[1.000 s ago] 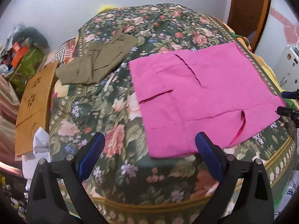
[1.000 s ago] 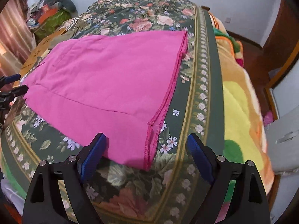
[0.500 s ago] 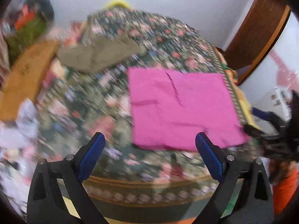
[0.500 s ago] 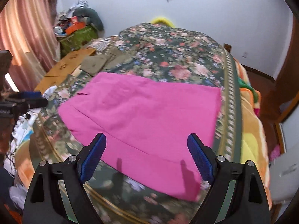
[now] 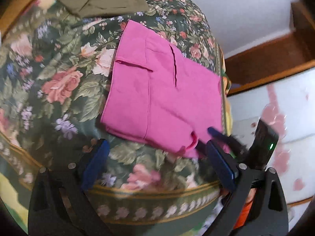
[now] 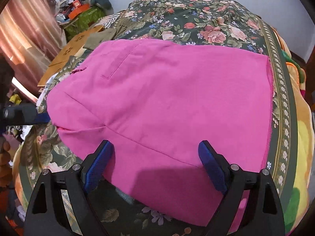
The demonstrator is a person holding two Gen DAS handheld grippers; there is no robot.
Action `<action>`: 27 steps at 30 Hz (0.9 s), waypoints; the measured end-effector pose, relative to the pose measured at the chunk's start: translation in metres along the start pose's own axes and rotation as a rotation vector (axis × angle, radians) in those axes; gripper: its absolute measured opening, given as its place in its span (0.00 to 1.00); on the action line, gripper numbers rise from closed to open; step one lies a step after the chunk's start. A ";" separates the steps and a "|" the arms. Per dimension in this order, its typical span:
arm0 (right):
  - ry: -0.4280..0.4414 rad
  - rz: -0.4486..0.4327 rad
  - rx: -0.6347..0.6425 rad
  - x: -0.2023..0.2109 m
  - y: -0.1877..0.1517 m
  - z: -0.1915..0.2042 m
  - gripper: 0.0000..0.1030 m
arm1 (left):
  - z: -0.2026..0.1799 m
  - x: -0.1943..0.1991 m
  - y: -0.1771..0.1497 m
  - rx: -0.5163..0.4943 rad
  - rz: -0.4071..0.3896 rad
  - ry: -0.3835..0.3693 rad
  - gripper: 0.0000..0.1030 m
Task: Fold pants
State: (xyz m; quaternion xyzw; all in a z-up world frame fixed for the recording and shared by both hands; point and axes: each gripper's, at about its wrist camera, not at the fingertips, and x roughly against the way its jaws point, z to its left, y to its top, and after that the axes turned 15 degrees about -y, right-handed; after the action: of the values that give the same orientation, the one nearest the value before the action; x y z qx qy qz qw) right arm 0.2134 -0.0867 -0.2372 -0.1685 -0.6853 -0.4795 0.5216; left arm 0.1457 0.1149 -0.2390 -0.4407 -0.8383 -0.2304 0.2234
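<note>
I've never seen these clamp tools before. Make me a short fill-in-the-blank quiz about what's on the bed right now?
1. The bright pink cotton pants lie spread flat on a bedspread printed with ____.
2. Beyond the pink pants lies a second garment, coloured ____.
3. The pads on the right gripper are coloured ____.
4. The fingers of the left gripper stand ____, holding nothing.

Missing words: flowers; olive green; blue; open

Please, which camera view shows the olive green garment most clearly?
The left wrist view: the olive green garment lies fully visible on the floral bedspread. In the right wrist view the pink pants hide most of it.
</note>
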 end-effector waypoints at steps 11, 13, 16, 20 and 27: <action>0.009 -0.006 -0.001 0.000 -0.001 -0.001 0.87 | 0.003 -0.003 0.028 0.048 -0.063 0.083 0.27; 0.004 -0.003 -0.004 0.002 -0.001 -0.001 0.85 | -0.002 -0.004 0.025 0.004 -0.071 0.108 0.22; 0.010 -0.009 -0.035 0.008 -0.003 -0.006 0.84 | -0.014 -0.004 0.022 -0.088 -0.102 0.187 0.20; -0.021 -0.035 -0.100 0.020 -0.010 -0.020 0.84 | -0.028 0.015 0.010 -0.236 -0.171 0.337 0.20; -0.097 -0.012 -0.060 0.020 -0.027 -0.025 0.84 | -0.045 0.032 -0.029 -0.578 -0.281 0.735 0.20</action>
State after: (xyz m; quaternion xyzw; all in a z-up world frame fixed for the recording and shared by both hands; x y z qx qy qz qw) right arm 0.1992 -0.1260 -0.2332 -0.2028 -0.6963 -0.4942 0.4794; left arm 0.1128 0.0949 -0.1899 -0.2569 -0.6570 -0.6220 0.3398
